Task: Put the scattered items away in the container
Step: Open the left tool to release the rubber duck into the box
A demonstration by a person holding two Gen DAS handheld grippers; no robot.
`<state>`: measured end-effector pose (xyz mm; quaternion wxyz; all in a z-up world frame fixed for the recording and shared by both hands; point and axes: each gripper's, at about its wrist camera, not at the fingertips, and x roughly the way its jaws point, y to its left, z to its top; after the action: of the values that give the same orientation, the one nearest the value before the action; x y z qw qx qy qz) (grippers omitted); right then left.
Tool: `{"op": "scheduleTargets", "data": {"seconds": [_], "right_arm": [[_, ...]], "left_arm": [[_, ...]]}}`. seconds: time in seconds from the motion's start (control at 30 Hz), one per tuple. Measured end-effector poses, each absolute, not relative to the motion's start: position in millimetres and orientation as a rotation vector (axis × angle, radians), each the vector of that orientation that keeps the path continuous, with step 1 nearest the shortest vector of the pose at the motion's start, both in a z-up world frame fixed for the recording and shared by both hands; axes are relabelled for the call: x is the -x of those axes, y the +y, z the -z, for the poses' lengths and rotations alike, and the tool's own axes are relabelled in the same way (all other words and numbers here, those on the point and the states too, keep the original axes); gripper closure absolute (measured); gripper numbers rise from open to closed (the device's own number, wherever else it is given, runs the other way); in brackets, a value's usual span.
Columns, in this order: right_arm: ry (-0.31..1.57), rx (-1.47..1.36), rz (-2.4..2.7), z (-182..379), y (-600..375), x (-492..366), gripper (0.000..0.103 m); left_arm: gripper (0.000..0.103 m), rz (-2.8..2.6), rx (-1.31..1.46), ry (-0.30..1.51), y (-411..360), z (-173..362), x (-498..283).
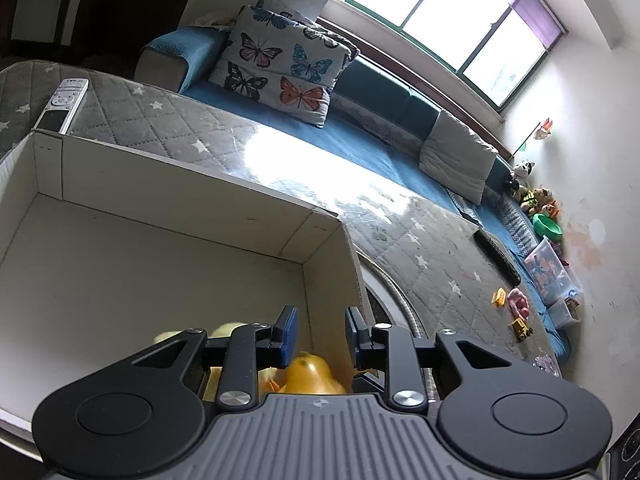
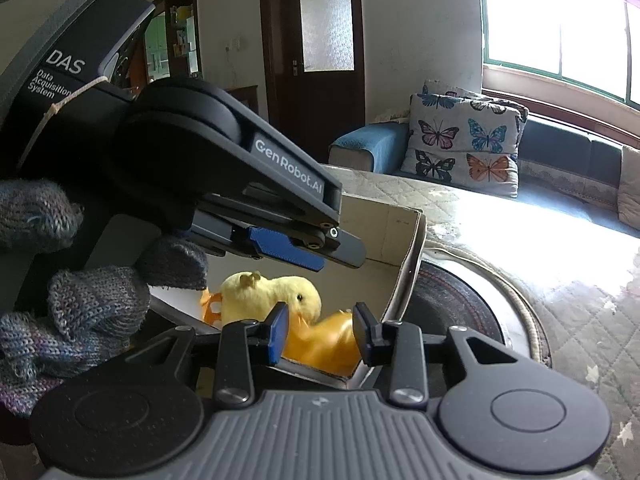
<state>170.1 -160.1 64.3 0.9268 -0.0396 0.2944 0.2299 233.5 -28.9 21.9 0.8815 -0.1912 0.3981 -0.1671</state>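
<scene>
**Toys land in the box**

Both the left gripper [image 1: 318,334] and right gripper [image 2: 322,330] hang open, holding nothing, over the orange duck [image 2: 326,340] and yellow chick [image 2: 272,294] inside the box [image 1: 180,208]. A careless withdrawal could snag the cardboard wall and tip toys out.

- cardboard box [image 1: 160,240]: matt white paperboard, smooth
- yellow duck [image 2: 272,292] inside box: fuzzy plush cloth
- orange toy [image 2: 324,340] beside duck: glossy plastic
- quilted mat [image 1: 420,248] under box: stitched grey cloth
</scene>
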Motion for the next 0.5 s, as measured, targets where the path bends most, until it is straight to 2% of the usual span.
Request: {"op": "scheduleTargets", "data": {"seconds": [0.17,0.23,0.5], "right_arm": [[0.586,0.074,-0.467,-70,-167,-158,0.065],[0.577,0.073,-0.462,-73,-170,-152,0.057],[0.573,0.077,-0.452,-74,-183,-128,0.051]], "left_arm": [[0.075,0.353,0.388,0.819,-29,-27,-222],[0.075,0.353,0.383,0.814,-29,-29,-215],[0.075,0.361,0.357,0.793,-31,-37,-180]]}}
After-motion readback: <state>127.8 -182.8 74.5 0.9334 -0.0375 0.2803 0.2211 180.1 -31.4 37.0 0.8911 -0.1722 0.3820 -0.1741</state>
